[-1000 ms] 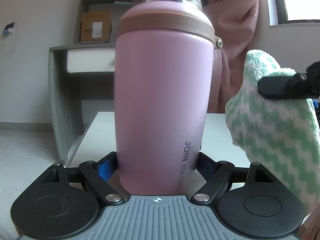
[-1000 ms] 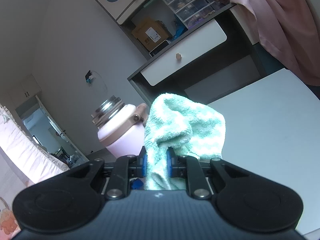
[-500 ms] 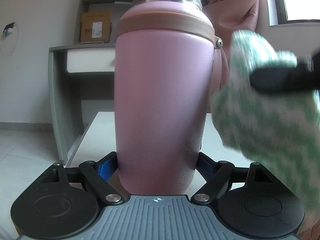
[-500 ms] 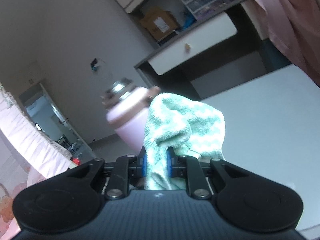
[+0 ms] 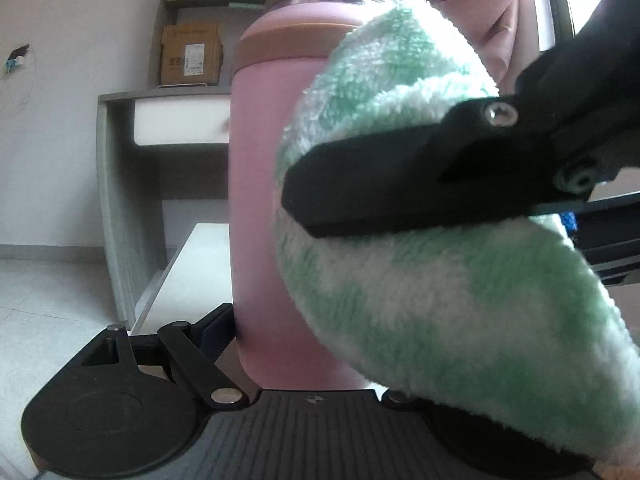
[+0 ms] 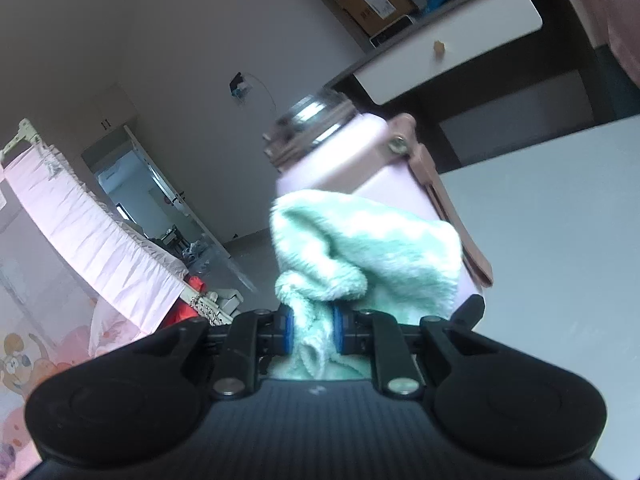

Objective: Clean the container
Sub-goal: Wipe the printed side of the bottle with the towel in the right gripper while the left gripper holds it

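From the left wrist camera, I see the pink bottle (image 5: 264, 208) standing upright right in front of me, its steel neck at the top of the picture and its base down between the fingers of my left tool (image 5: 298, 330), which is clamped on the bottle's lower body; only the left finger with its blue pad (image 5: 212, 330) shows, pressed to the bottle's side. Across the right half, the green-and-white cloth (image 5: 440, 300) fills the foreground and covers the bottle's right flank, touching it, with the black finger (image 5: 400, 184) of my right tool lying across the cloth. Behind stand a grey cabinet with a white drawer (image 5: 180, 124), a cardboard box (image 5: 191, 54) on it, and a pink curtain (image 5: 500, 20) by the window. Over on the right wrist camera, my right tool (image 6: 313, 330) is pinched together on a bunched fold of the cloth (image 6: 372, 252), blue pads squeezing it from both sides. The cloth's bulk presses on the side of the bottle (image 6: 352, 160), which looks tilted in this view, its strap (image 6: 448, 216) hanging down its right side. The pale desk (image 6: 560, 220) spreads to the right, and a bed with a pink frill (image 6: 80, 232) lies far left.
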`<action>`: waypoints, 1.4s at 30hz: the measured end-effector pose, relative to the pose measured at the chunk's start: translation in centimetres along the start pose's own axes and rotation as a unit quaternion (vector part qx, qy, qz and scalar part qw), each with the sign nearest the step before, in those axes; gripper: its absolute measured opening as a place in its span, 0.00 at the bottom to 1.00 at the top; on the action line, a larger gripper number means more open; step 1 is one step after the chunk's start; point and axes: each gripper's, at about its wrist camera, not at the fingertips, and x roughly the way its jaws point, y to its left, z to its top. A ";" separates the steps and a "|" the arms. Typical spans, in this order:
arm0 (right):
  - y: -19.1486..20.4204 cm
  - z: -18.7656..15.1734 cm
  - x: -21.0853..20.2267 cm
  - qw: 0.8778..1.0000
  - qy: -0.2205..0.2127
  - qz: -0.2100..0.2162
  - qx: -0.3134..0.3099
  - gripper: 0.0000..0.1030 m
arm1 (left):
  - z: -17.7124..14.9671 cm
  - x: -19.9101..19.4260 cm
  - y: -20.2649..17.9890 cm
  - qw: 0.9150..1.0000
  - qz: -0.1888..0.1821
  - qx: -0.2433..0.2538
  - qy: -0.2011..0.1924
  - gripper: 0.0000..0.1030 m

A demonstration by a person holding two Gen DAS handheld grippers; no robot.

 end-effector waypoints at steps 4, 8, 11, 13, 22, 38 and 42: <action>-0.4 -0.2 -0.8 1.000 -0.013 -0.001 0.004 0.16 | -0.1 0.0 0.1 1.000 -0.001 0.002 -0.001 0.81; -1.0 -0.2 -2.0 0.999 -0.031 -0.016 0.003 0.17 | 0.0 0.2 0.1 1.000 0.000 0.008 -0.002 0.81; -1.9 0.0 -2.5 0.999 -0.036 -0.018 0.019 0.17 | 0.0 0.4 0.2 1.000 0.001 0.009 -0.001 0.81; -2.3 0.0 -2.8 0.999 -0.039 -0.019 0.025 0.17 | 0.0 0.6 0.2 1.000 0.000 0.008 0.000 0.81; -3.9 0.4 -3.6 0.996 -0.060 -0.049 0.045 0.17 | 0.0 0.5 0.2 1.000 -0.001 0.007 0.003 0.81; -2.1 0.7 -3.6 0.996 -0.079 -0.031 0.030 0.17 | 0.2 0.5 0.5 1.000 -0.004 0.004 0.004 0.81; -2.9 0.3 -3.0 0.996 -0.069 -0.043 0.041 0.17 | 0.1 0.5 0.4 1.000 -0.003 0.006 0.004 0.81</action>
